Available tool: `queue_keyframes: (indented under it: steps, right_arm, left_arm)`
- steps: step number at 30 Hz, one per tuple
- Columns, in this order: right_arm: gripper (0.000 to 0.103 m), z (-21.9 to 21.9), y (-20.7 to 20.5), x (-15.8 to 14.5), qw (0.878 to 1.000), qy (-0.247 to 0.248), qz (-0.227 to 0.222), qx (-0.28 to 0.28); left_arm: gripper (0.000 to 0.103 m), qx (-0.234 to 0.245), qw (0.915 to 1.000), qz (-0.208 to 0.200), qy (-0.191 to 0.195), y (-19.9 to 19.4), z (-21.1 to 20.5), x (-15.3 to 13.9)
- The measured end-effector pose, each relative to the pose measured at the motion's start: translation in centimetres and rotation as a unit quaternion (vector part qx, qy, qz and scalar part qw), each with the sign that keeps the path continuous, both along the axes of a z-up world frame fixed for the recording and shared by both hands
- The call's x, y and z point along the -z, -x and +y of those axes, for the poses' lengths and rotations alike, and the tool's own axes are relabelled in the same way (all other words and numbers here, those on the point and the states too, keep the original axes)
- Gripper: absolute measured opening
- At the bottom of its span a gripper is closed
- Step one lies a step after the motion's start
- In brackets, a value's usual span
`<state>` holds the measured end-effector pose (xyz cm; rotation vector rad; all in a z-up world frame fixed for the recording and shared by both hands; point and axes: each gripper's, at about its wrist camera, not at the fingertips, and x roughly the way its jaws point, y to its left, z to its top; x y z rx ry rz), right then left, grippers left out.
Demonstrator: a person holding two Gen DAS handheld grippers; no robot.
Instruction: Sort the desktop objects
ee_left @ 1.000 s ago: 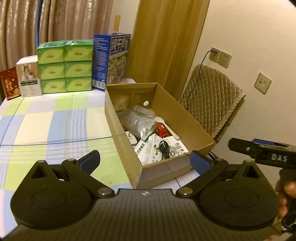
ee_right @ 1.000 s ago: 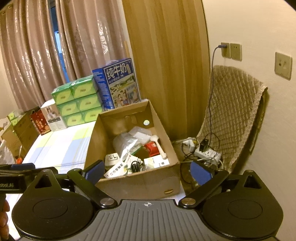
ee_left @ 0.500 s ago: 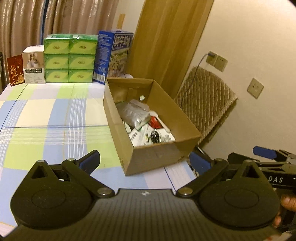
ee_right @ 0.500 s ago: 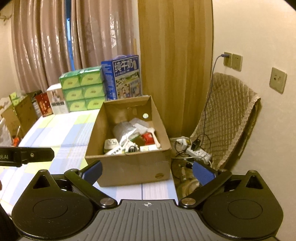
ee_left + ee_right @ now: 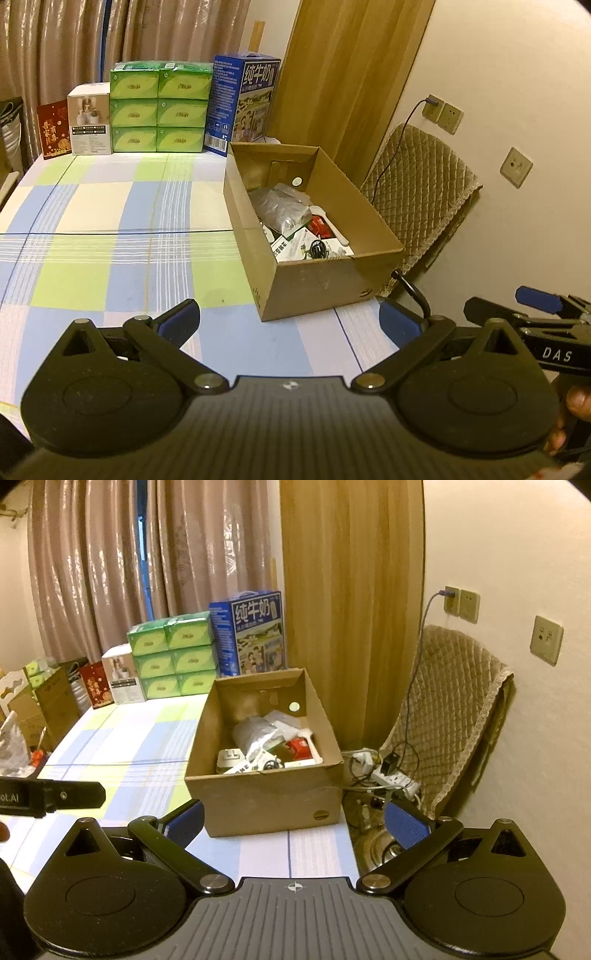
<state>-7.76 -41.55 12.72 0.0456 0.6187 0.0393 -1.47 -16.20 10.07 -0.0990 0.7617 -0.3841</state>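
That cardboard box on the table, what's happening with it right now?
Nothing is being held. A person has a gripper in each hand; the left gripper and the right gripper are both open and empty, short of the cardboard box. The box sits at the edge of the checked tablecloth, loaded with packets, a cable and a white spoon. The cloth beside it looks bare.

A home, by the look of it: a room with long curtains (image 5: 122, 572) at 11 o'clock and a table (image 5: 110, 229) under a checked cloth. Tissue packs (image 5: 160, 107) and a milk carton (image 5: 243, 99) stand at its far edge. At 2 o'clock a quilted chair (image 5: 454, 709) stands against a wall with sockets (image 5: 461, 603); a power strip (image 5: 391, 775) lies on the floor.
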Motion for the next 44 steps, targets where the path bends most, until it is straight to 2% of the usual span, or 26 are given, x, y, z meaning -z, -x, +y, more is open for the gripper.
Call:
queue_keyframes:
  steps: [7,20,36,44]
  right_arm:
    - [0.101,0.3,0.7,-0.8,1.0,-0.009,-0.007,-0.004]
    - [0.101,0.7,0.8,-1.1,1.0,-0.007,-0.009,-0.008]
    - [0.101,0.8,0.2,-1.0,1.0,-0.007,-0.004,-0.011]
    - [0.101,0.8,0.1,-0.7,1.0,-0.007,-0.002,-0.012]
  left_arm:
    - [0.102,-0.013,0.9997,-0.016,-0.016,1.4,-0.1,-0.5]
    - [0.102,-0.021,0.9995,-0.014,-0.022,1.6,-0.1,-0.5]
    - [0.102,-0.016,0.9994,-0.012,-0.029,1.2,-0.5,-0.2]
    - [0.102,-0.004,0.9993,-0.026,-0.025,1.0,-0.7,-0.4]
